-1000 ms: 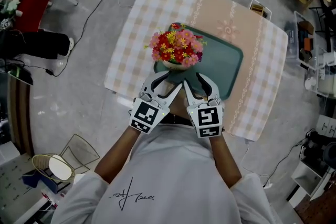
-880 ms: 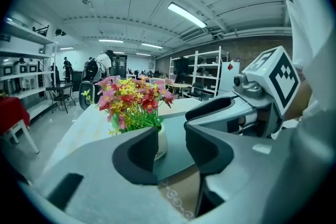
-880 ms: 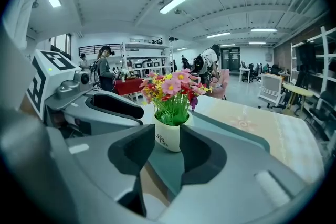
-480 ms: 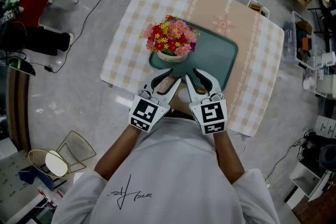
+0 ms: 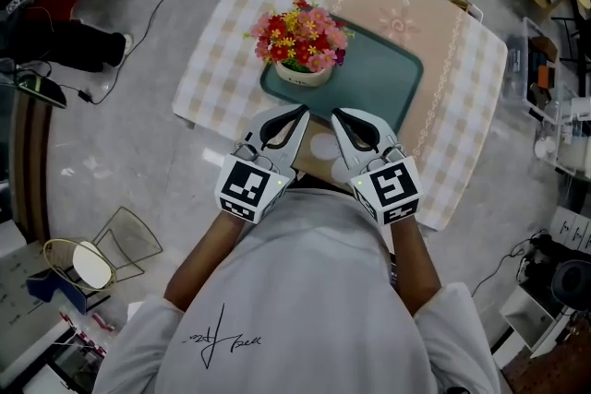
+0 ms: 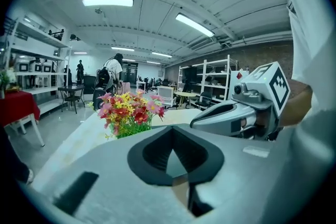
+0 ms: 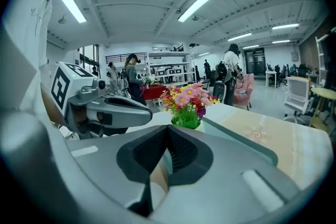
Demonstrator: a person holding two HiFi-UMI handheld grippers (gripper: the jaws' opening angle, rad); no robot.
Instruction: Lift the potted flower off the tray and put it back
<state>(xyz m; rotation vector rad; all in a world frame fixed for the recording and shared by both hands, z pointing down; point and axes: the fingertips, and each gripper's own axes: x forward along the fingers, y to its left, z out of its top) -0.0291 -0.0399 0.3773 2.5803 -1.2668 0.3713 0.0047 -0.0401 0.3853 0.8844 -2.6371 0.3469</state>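
checked tablecloth [image 5: 231, 32]: covering the table, carrying the tray
tray [image 5: 392, 97]: green, lying mid-cloth as the pot's base
potted flower [image 5: 300, 51]: sitting upright in the tray's near-left corner, nothing gripping it. Prob job's done imo
left gripper [image 5: 297, 113]: jaws pressing together on nothing, hovering short of the tray
right gripper [image 5: 338, 115]: same, fingers pressing together, empty, keeping clear of the pot
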